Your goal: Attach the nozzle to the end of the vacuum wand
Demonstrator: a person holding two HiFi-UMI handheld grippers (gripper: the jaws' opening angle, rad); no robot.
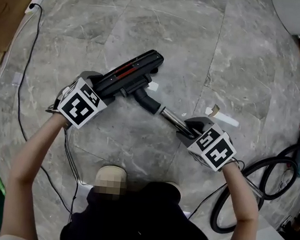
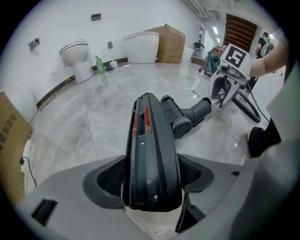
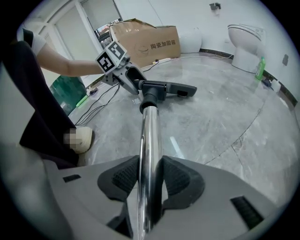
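Observation:
The black floor nozzle (image 1: 130,73) with its red strip lies slantwise on the marble floor. My left gripper (image 1: 98,83) is shut on its near end; in the left gripper view both pads press the sides of the nozzle (image 2: 152,154). The nozzle's grey neck (image 1: 147,102) meets the tip of the chrome wand (image 1: 173,119), and the two lie in one line; I cannot tell how deep it sits. My right gripper (image 1: 191,128) is shut on the wand, whose tube (image 3: 151,150) runs between the pads toward the nozzle (image 3: 168,88).
A black vacuum hose (image 1: 259,184) loops on the floor at the right. A thin cable (image 1: 21,95) trails along the left. White scraps (image 1: 221,115) lie beyond the wand. A cardboard box (image 3: 145,40), toilets (image 2: 75,54) and a green bottle (image 2: 99,63) line the walls.

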